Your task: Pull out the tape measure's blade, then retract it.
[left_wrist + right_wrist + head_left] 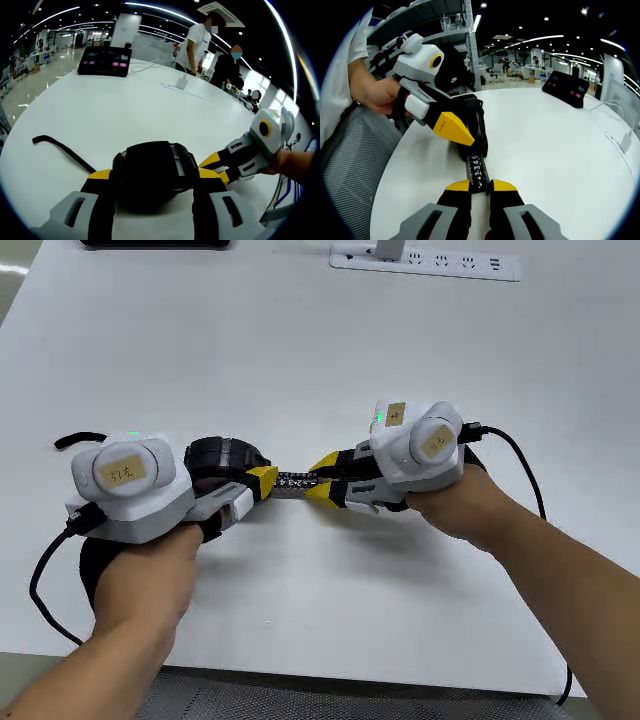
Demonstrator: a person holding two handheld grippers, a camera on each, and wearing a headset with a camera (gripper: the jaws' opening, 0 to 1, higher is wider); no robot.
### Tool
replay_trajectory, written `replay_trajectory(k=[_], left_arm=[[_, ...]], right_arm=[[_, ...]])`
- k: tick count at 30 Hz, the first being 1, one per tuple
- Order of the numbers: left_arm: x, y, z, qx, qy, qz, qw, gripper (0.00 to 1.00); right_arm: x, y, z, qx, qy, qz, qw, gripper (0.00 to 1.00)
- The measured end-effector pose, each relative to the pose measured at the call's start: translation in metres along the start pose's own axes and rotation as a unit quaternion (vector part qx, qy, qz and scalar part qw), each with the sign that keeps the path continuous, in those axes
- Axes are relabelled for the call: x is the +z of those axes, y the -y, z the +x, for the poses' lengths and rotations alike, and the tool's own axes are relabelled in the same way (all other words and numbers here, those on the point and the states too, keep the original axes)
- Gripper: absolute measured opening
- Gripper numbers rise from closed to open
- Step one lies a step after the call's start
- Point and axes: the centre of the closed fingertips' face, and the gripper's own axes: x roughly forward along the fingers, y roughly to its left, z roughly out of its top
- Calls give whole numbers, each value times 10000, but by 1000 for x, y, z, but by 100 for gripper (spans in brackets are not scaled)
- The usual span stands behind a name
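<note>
**Tape measure** (226,459) — black case, resting on the white table (300,350) near its front edge, just ahead of the person's left hand (150,580). In the left gripper view the case sits squarely between the two yellow-tipped jaws.

**Blade** (476,169) — a short run is drawn out of the case. It is dark with pale numerals and spans the small gap between the two grippers. Its end is hidden between the right jaws.

**Left gripper** (254,484) — jaws clamped on either side of the case, holding it.

**Right gripper** (480,187) — jaws drawn nearly together, pinching the blade close to its outer end. It is held by the right hand (462,505), with a black cable (522,465) trailing from its rear.

**Black strap** (59,145) — lies loose on the table to the left of the case. It may be the case's wrist loop, but where it joins is hidden.

**Power strip** (428,260) — white, at the table's far edge, well apart from the work.

**Dark tablet** (105,61) — screen lit, at the far side of the table.

**People** (200,42) — standing beyond the table.
</note>
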Motion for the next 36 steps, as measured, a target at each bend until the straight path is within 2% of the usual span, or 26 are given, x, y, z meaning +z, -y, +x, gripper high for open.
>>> replay_trajectory(k=[18, 28, 36], left_arm=[[0, 0, 0, 1, -5, -22, 10000, 58], [0, 0, 0, -5, -26, -45, 10000, 59], [0, 0, 0, -5, -21, -41, 10000, 59]], right_arm=[[12, -1, 19, 15, 183, 76, 9998, 9], [19, -3, 28, 31, 251, -10, 9997, 9], [19, -3, 28, 48, 257, -16, 9997, 10]])
